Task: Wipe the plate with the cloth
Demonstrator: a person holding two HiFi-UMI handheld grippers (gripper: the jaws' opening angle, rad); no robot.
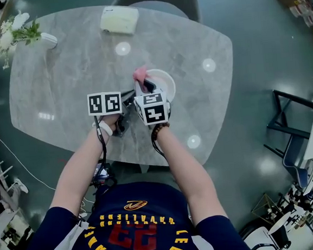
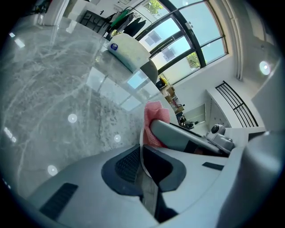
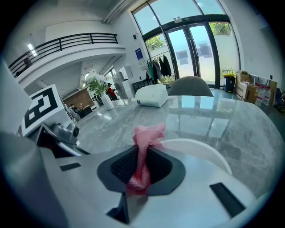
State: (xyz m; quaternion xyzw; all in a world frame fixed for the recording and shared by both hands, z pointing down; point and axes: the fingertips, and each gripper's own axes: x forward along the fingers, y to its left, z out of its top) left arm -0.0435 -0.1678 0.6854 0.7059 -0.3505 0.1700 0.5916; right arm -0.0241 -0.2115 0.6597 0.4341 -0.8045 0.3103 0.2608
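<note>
left gripper (image 2: 143, 159) clamps white plate (image 3: 200, 149) rim | right gripper (image 3: 142, 168) pinches pink mesh cloth (image 3: 147, 133)

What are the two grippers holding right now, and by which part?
The right gripper pinches the pink cloth by one bunched end; the left gripper clamps the white plate by its rim.

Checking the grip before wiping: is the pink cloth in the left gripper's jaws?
No, the pink cloth sits pinched between the jaws of the right gripper.

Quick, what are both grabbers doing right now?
Left gripper: shut on the plate rim.
Right gripper: shut on the pink cloth.
</note>
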